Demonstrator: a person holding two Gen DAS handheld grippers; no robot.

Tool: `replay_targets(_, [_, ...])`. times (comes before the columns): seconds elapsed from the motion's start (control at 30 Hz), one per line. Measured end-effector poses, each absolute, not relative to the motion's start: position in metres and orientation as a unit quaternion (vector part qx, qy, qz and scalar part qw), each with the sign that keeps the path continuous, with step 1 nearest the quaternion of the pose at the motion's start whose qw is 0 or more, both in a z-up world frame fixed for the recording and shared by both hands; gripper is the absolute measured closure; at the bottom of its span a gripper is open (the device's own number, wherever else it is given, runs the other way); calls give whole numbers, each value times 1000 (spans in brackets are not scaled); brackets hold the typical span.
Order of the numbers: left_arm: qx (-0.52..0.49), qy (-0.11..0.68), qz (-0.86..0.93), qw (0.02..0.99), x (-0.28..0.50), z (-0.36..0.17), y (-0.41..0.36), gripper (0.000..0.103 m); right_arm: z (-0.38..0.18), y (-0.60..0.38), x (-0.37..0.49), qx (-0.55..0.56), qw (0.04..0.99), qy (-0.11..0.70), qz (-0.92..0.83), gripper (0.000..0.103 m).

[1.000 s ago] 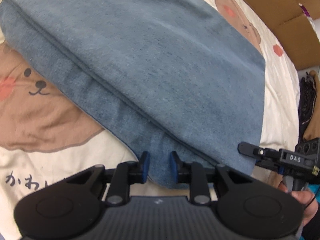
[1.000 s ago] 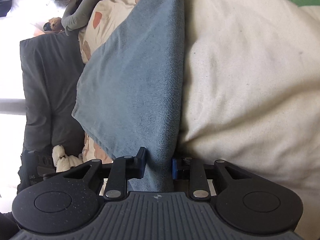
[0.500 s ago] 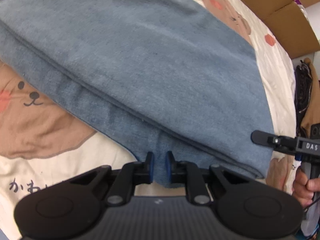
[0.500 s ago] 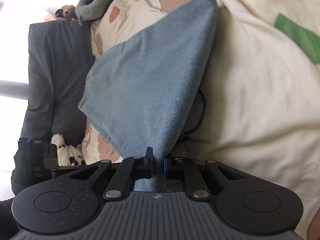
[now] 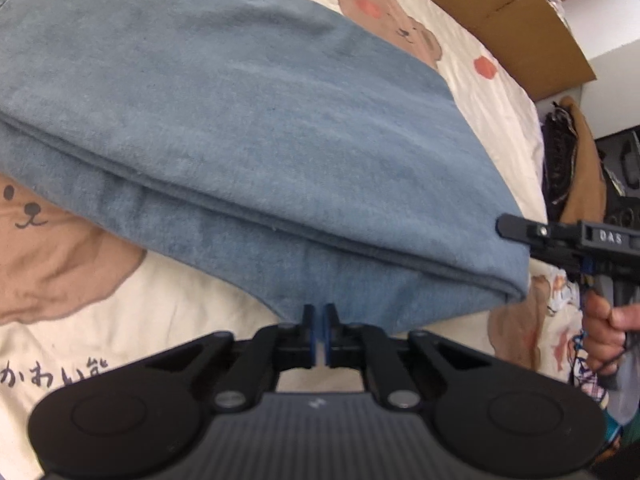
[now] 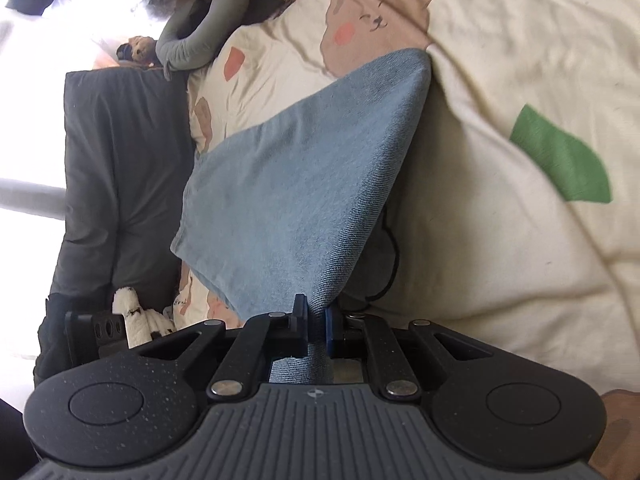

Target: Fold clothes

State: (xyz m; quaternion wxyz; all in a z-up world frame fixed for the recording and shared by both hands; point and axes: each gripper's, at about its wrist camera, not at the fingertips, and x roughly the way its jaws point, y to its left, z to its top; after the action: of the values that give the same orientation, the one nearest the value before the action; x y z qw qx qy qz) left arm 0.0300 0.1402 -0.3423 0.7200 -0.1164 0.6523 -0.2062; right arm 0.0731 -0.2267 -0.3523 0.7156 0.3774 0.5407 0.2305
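Note:
A folded blue denim garment [image 5: 260, 128] lies across a cream bedsheet with bear prints [image 5: 140, 312]. My left gripper [image 5: 319, 316] is shut on the garment's near edge, its blue pads almost touching. In the right wrist view my right gripper [image 6: 316, 312] is shut on a corner of the denim [image 6: 304, 192], which rises off the sheet [image 6: 500, 80] like a tent, and cloth shows behind the pads. The right gripper [image 5: 506, 226] also appears at the garment's right end in the left wrist view, held by a hand [image 5: 600, 320].
A brown cardboard box [image 5: 500, 8] stands past the bed's far edge. Dark grey fabric [image 6: 120, 160] lies beside the bed, with a white plush toy [image 6: 136, 316] near it. A green patch [image 6: 560, 160] is printed on the sheet.
Both grippers went from open around the denim edge to shut on it. The right one has lifted its corner off the sheet, and the left edge has risen slightly.

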Motion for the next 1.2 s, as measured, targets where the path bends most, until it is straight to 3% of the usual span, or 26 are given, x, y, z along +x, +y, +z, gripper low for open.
replay_targets(0.07, [-117,650,-203,723,26,-332,161,84,-353,-229,75,377,715,543,230,98])
replay_targets(0.17, [-129,644,-190,730,24,-322,186,82,-366,-227,78,386,701,556,226,95])
replay_targets(0.2, [-131,642,-182,734,25,-322,193,77,-372,-227,78,388,698,560,221,94])
replay_targets(0.27, [-135,637,-160,742,30,-321,207,54,-386,-228,76,393,694,565,209,90])
replay_targets(0.33, [-140,630,-135,751,36,-321,222,47,-399,-229,74,401,691,568,198,89])
replay_targets(0.73, [-201,572,-10,795,75,-321,293,30,-428,-248,90,466,692,514,200,82])
replay_targets(1.0, [-184,553,74,809,92,-330,321,25,-436,-252,116,474,689,506,210,81])
replay_targets(1.2, [-240,541,99,800,106,-351,324,25,-442,-236,134,460,674,532,227,82])
